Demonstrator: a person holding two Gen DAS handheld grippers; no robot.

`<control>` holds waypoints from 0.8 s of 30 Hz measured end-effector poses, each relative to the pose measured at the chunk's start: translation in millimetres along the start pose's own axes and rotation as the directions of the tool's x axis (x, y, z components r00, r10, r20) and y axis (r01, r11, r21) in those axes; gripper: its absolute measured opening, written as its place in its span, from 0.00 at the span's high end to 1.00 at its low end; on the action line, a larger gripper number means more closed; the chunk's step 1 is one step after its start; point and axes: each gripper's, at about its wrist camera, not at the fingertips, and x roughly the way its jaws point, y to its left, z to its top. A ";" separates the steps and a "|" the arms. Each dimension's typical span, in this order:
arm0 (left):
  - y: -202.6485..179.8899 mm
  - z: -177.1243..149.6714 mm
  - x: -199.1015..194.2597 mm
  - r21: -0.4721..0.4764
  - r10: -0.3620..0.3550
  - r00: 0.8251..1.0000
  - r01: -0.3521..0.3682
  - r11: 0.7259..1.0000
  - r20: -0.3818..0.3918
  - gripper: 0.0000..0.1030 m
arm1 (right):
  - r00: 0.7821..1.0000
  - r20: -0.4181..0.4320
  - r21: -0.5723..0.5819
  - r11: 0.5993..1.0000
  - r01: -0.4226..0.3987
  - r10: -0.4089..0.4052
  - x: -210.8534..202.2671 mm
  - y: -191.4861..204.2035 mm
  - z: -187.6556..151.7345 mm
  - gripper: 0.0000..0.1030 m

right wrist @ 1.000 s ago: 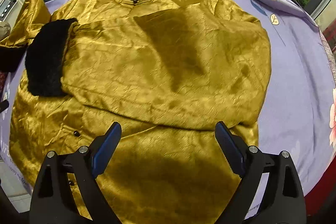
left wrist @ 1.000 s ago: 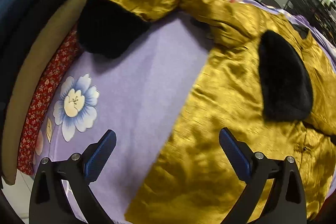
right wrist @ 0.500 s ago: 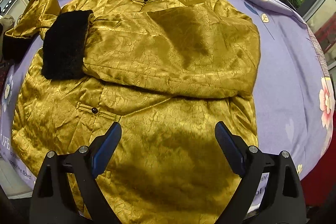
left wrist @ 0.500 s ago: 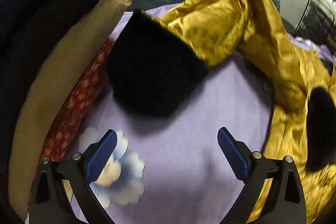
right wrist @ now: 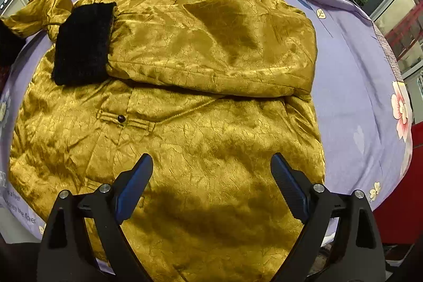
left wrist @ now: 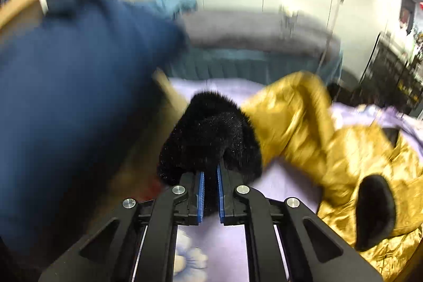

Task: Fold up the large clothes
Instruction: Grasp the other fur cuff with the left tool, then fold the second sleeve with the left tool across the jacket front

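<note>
Between left gripper jaws — black cuff; pinched.

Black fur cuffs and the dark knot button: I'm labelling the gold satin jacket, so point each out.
Black fur cuff in the left gripper [left wrist: 211, 134]: left wrist view, cuff middle.
Black fur cuff on the folded sleeve [right wrist: 82, 44]: right wrist view, cuff middle.
Dark knot button [right wrist: 121, 119]: right wrist view, button face.

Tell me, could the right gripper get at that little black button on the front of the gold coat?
Probably yes. The right gripper hangs open above the gold coat, and the black button lies uncovered just ahead to its left; the folded sleeve lies beyond it.
</note>
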 end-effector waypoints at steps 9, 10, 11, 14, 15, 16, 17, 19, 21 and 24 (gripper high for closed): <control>44.2 31.1 -129.5 -0.105 0.113 0.980 -0.096 0.990 0.163 0.98 | 0.989 0.048 -0.034 0.990 -0.137 0.139 -1.0 12.9 47.5 0.13; 43.3 27.1 -123.0 -0.109 0.128 0.982 -0.113 0.988 0.137 0.98 | 0.988 0.049 -0.040 0.989 -0.145 0.147 -0.6 14.3 51.2 0.13; 41.8 19.2 -114.5 -0.120 0.126 0.988 -0.114 0.986 0.092 0.98 | 0.986 0.051 -0.047 0.987 -0.154 0.156 -0.6 15.4 53.9 0.13; 37.3 -8.5 -99.6 -0.146 0.102 0.995 -0.102 0.984 -0.009 0.98 | 0.982 0.060 -0.065 0.982 -0.175 0.179 -2.2 15.2 58.3 0.13; 29.6 -15.9 -92.6 -0.133 0.108 0.993 -0.112 0.985 -0.036 0.98 | 0.981 0.060 -0.063 0.982 -0.180 0.183 -2.3 13.1 58.8 0.13; 28.9 -18.5 -89.3 -0.125 0.110 0.993 -0.115 0.985 -0.047 0.98 | 0.981 0.059 -0.058 0.981 -0.183 0.187 -1.9 10.4 59.1 0.13; 22.6 -20.5 -85.7 -0.115 0.110 0.992 -0.116 0.987 -0.057 0.98 | 0.980 0.058 -0.048 0.981 -0.187 0.190 -1.4 6.5 58.9 0.13; 9.6 -16.1 -85.1 -0.102 0.075 0.996 -0.080 0.992 -0.053 0.98 | 0.979 0.055 -0.022 0.981 -0.193 0.194 0.0 -3.4 56.9 0.13; -15.6 -4.0 -89.6 -0.058 0.026 0.999 -0.027 0.998 -0.020 0.98 | 0.978 0.049 0.006 0.979 -0.204 0.204 1.7 -13.6 54.3 0.13; -74.2 14.0 -103.0 0.022 -0.089 0.996 0.089 0.996 0.024 0.98 | 0.977 0.047 0.044 0.976 -0.211 0.209 3.5 -26.4 51.0 0.13</control>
